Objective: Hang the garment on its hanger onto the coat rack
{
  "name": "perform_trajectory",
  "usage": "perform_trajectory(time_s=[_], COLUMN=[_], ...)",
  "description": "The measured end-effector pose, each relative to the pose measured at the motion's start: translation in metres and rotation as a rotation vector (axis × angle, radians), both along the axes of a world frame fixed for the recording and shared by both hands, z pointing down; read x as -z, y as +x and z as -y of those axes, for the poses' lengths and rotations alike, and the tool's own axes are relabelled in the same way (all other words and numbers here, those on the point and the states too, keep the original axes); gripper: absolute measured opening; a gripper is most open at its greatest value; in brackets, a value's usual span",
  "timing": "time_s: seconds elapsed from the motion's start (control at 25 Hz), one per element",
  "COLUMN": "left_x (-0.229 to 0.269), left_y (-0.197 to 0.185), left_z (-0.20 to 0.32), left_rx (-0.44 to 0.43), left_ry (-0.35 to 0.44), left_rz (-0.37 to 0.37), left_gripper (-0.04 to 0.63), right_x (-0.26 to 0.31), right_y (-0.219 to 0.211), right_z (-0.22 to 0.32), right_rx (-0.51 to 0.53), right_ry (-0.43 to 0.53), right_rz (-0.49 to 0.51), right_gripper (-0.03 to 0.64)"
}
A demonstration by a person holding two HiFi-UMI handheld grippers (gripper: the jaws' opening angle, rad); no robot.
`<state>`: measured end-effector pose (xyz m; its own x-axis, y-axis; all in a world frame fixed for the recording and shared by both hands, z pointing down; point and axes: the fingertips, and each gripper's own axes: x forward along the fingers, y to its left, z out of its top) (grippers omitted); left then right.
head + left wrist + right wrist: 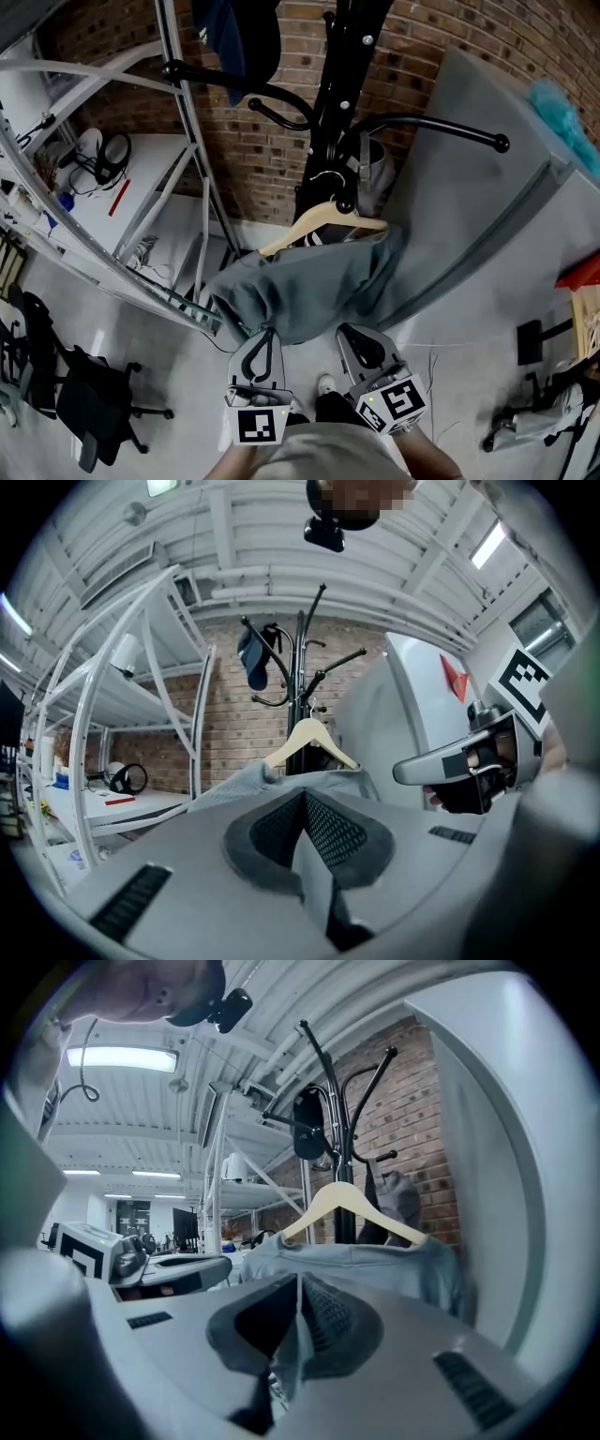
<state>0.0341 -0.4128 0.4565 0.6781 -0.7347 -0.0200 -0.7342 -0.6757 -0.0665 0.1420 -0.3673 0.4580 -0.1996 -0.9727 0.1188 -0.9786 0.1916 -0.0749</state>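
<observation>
Brick wall (272,159) | grey garment (309,281) sagging on wooden hanger (323,220) | left gripper (265,330), right gripper (352,330) pinch it

A red brick wall (272,141) stood behind white metal shelving (178,302). The floor (450,347) was pale grey, with a black office chair (89,398) at left. One ceiling strip light (122,1057) was lit.
</observation>
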Motion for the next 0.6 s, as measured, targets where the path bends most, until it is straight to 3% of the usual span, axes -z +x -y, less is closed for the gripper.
perform_trajectory(time_s=[0.4, 0.6], left_x=[0.006, 0.01], left_y=[-0.011, -0.014], left_z=[-0.009, -0.009], left_rx=[-0.025, -0.008], left_ry=[0.036, 0.032], left_rz=[0.017, -0.009], left_gripper=[0.003, 0.003], right_x=[0.003, 0.001], right_y=[-0.013, -0.016], right_z=[-0.012, -0.014], right_rx=[-0.006, 0.014], right_ry=[-0.006, -0.02], right_rz=[-0.034, -0.053], right_gripper=[0.029, 0.029])
